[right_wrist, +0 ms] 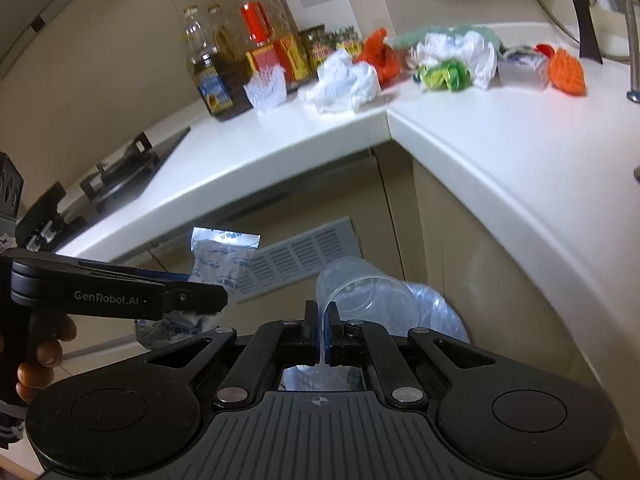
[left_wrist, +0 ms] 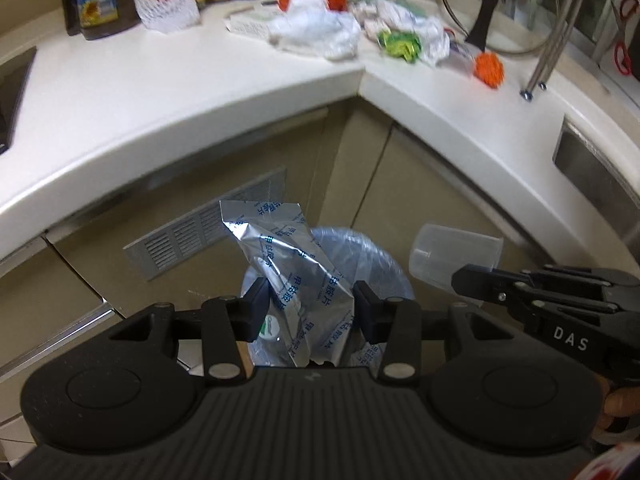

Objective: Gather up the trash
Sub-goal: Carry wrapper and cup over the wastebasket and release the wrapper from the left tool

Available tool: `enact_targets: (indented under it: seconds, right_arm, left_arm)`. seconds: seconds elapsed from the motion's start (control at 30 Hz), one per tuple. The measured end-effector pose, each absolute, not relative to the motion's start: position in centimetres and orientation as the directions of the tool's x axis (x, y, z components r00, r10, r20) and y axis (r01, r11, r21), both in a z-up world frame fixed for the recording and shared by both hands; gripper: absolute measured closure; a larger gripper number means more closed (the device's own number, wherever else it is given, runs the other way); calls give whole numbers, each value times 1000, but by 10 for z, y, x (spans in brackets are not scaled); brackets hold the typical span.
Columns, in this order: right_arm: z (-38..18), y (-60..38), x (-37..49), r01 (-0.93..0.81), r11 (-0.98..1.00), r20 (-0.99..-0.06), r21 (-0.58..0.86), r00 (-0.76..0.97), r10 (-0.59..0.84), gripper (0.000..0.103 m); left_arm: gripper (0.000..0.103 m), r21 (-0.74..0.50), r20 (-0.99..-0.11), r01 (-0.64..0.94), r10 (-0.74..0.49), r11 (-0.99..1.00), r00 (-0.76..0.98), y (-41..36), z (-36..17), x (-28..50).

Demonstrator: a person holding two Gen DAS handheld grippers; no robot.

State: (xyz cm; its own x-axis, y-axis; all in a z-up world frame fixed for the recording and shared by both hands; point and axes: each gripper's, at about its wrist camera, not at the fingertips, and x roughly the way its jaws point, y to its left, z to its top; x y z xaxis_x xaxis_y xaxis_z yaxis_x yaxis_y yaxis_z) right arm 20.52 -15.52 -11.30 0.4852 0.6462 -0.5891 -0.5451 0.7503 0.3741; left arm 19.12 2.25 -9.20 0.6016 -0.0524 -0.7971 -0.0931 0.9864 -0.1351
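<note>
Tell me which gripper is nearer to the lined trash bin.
Left, by a little. The left gripper holds the silver foil packet right above the trash bin. The right gripper, pinching the clear plastic cup, sits beside the bin's rim.

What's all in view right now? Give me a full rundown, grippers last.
foil packet: 1, silver, in left gripper above bin
plastic cup: 1, clear, rim pinched by right gripper
bin: 1, clear liner, floor by the cabinet corner
crumpled bags: several, white, counter corner
wrapper: 1, green, counter
mesh: 1, orange, counter
bottles: several, amber and red, counter back
left gripper: black, holding packet
right gripper: black, shut on cup
</note>
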Motion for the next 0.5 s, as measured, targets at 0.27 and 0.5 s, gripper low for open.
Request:
enact_targets:
  seconds: [0.27, 0.5]
  right_arm:
    - [-147, -144, 213, -499, 797, -654, 340, 484, 582, 101]
    - [-177, -140, 226, -430, 839, -692, 334, 493, 528, 101]
  left_arm:
    - [61, -155, -835, -1, -131, 988, 534, 24, -125, 214]
    - [61, -175, -863, 76, -190, 982, 469, 24, -158, 239]
